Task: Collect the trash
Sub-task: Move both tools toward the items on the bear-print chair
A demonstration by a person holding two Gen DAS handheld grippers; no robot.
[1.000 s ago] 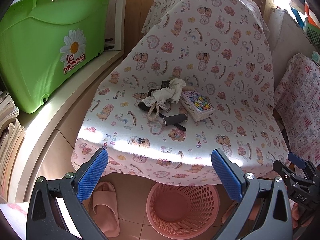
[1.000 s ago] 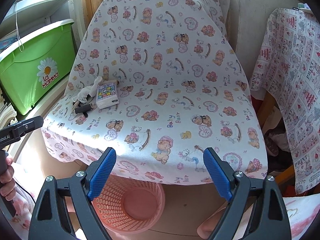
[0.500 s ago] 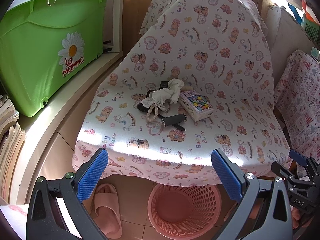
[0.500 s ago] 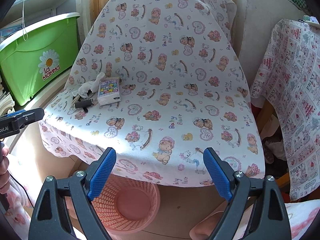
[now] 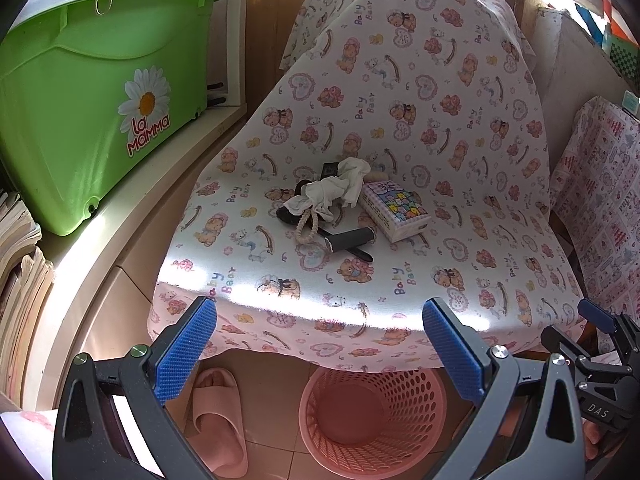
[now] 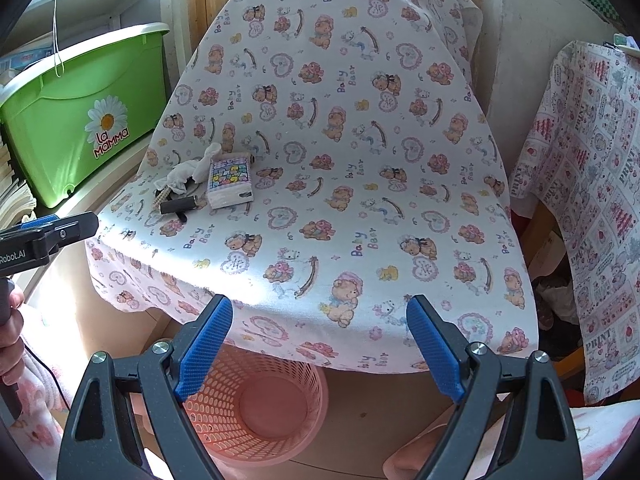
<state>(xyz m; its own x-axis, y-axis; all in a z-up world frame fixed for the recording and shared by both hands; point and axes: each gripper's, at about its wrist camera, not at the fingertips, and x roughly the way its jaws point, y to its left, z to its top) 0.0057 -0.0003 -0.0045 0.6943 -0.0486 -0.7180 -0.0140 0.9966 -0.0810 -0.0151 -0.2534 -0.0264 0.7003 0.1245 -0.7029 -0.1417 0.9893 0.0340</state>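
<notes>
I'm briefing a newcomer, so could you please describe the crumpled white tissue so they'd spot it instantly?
Find the chair draped in bear-print cloth. On its seat sits a small pile beside a pastel-patterned tissue pack. The crumpled white tissue lies on top, the only soft white thing among dark items.

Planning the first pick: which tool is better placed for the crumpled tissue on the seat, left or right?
Probably left. The left tool faces the crumpled tissue nearly head-on, open and empty. From the right tool, the tissue lies far off to the left.
</notes>
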